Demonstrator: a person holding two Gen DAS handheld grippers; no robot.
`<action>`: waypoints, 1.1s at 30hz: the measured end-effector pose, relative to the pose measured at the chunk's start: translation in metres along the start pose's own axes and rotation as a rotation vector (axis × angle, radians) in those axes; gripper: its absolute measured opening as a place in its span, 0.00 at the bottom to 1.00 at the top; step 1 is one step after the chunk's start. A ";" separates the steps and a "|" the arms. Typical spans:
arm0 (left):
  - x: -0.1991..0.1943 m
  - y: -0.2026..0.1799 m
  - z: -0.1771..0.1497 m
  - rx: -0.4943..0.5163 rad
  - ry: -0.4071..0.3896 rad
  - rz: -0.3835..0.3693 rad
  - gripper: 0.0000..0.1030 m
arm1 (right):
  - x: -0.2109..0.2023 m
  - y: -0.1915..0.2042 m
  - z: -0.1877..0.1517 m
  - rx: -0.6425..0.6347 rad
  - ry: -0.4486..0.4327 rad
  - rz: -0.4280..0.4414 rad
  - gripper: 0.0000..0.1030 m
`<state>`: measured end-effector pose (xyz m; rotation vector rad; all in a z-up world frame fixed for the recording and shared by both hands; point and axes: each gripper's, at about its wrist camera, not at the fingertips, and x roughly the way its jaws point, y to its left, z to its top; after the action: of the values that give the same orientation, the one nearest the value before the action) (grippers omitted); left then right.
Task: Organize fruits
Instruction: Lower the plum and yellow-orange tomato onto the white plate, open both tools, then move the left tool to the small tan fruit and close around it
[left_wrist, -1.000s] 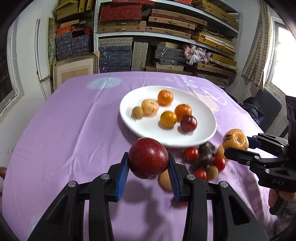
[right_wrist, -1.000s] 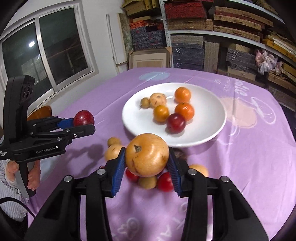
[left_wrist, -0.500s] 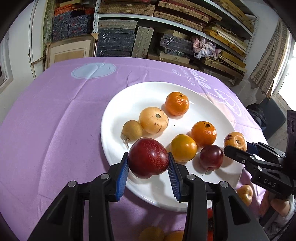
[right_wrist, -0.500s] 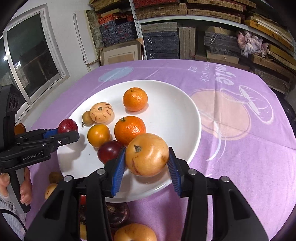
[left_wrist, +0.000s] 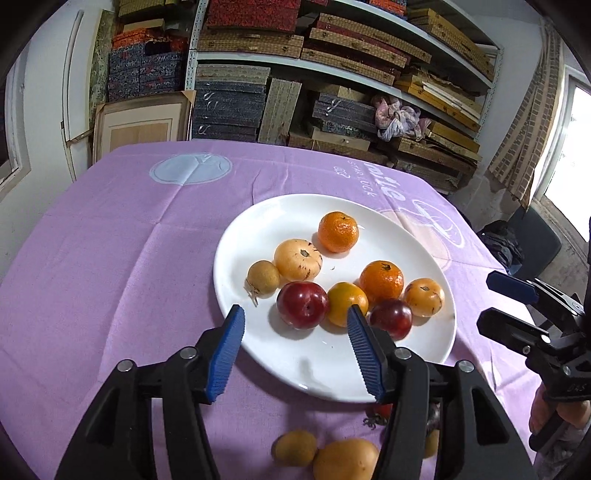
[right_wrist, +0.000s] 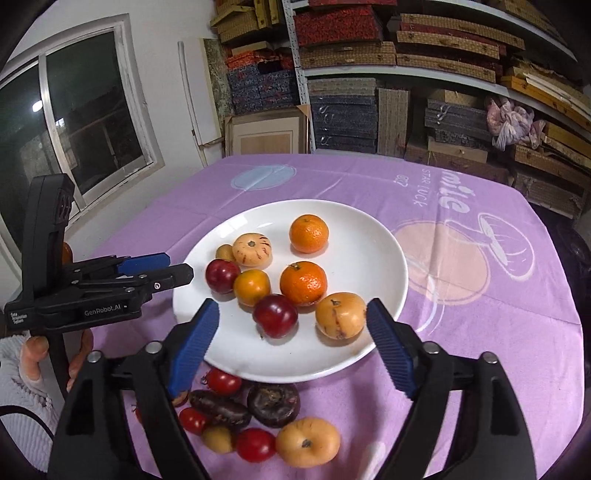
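Note:
A white plate (left_wrist: 332, 354) (right_wrist: 369, 251) on the purple cloth holds several fruits, among them two mandarins (left_wrist: 338, 231). My left gripper (left_wrist: 294, 314) is over the plate's near left rim, jaws opening. A dark red plum (left_wrist: 303, 304) lies on the plate between them, untouched by the pads. My right gripper (right_wrist: 291, 308) is over the near right rim, jaws also opening. A yellow-orange fruit (right_wrist: 340, 315) rests on the plate just inside its right finger. Each gripper shows in the other's view: right gripper (left_wrist: 487, 301), left gripper (right_wrist: 181, 266).
Loose fruits lie on the cloth in front of the plate: cherry tomatoes (right_wrist: 223, 382), dark purple fruits (right_wrist: 273, 404) and yellow fruits (right_wrist: 308, 441) (left_wrist: 345, 459). Shelves of boxes (left_wrist: 332, 55) stand behind the table, with a window (right_wrist: 74, 110) at left. A person's hand (right_wrist: 33, 354) holds the left gripper.
Both grippers carried their fruits forward over the plate, then opened. The red plum and the yellow-orange fruit have left the jaws and now lie on the plate.

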<state>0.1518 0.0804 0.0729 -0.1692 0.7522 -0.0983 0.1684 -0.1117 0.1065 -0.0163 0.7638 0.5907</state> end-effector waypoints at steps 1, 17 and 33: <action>-0.007 0.000 -0.004 0.009 -0.004 -0.003 0.58 | -0.007 0.005 -0.004 -0.025 0.000 0.000 0.85; -0.015 0.026 -0.067 0.043 0.071 0.056 0.59 | -0.044 -0.017 -0.059 0.006 0.017 0.007 0.85; -0.014 -0.005 -0.086 0.326 0.040 0.176 0.81 | -0.028 -0.020 -0.072 -0.014 0.096 -0.008 0.87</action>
<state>0.0820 0.0676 0.0215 0.2098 0.7772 -0.0556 0.1160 -0.1584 0.0685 -0.0607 0.8521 0.5913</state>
